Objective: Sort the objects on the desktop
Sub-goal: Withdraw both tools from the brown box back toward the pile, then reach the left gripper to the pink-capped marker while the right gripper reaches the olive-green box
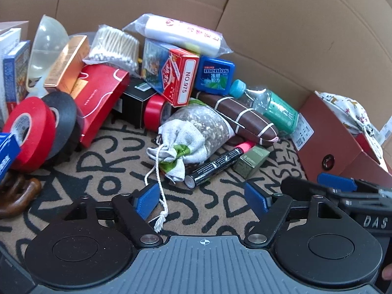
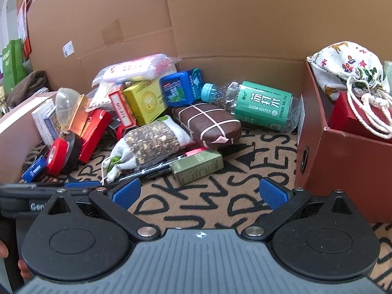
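1. Cardboard walls [image 2: 220, 19] back a lettered mat [image 2: 196, 203] heaped with clutter.
2. Beside the red box [image 2: 343, 166], already holding a floral pouch [image 2: 343, 66], lies the soda bottle [image 2: 259, 105].
3. My left gripper [image 1: 201, 198] and right gripper [image 2: 199, 193] hang spread wide, holding nothing, facing the pile.

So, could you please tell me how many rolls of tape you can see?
3: a red roll and a black roll side by side at the left, another red roll under the boxes. More may be hidden.

The left gripper [image 1: 202, 199] is held wide open and low, with nothing between its blue pads [image 1: 147, 199]. The right gripper [image 2: 199, 193] is held wide open too, just beside it.
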The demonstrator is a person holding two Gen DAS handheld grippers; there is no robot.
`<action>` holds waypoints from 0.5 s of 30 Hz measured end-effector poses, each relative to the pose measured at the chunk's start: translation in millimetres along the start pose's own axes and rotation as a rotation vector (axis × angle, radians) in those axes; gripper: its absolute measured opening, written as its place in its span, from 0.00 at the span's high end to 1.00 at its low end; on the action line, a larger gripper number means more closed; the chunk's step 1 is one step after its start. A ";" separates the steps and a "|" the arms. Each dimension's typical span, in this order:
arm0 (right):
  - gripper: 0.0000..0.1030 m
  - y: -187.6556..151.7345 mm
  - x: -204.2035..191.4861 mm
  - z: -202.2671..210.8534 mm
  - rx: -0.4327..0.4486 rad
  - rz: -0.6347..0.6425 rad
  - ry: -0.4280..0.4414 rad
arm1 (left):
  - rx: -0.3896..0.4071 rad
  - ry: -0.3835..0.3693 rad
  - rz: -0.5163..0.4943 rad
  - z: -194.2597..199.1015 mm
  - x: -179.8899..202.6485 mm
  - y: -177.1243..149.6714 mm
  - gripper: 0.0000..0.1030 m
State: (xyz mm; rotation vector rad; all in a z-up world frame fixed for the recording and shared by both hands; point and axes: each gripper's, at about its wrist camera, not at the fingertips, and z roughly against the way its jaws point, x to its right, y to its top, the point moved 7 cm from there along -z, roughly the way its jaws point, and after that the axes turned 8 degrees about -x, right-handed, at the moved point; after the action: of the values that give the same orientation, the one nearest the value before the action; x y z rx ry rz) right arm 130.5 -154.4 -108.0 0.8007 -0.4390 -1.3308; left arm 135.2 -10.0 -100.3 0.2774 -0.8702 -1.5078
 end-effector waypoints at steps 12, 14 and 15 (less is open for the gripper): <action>0.00 6.9 3.1 -24.8 0.000 -0.003 -0.043 | 0.026 0.034 -0.062 -13.2 -2.9 6.7 0.38; 0.00 6.7 2.1 -26.7 0.001 0.003 -0.052 | 0.033 0.039 -0.070 -14.0 -3.8 7.0 0.41; 0.00 6.1 0.7 -28.0 -0.002 0.009 -0.050 | 0.035 0.041 -0.070 -14.2 -4.6 7.3 0.44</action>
State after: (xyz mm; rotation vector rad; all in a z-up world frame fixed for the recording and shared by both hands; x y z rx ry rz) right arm 154.4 -147.5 -122.3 0.7647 -0.4799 -1.3453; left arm 150.6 -10.0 -106.7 0.3660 -0.8626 -1.5476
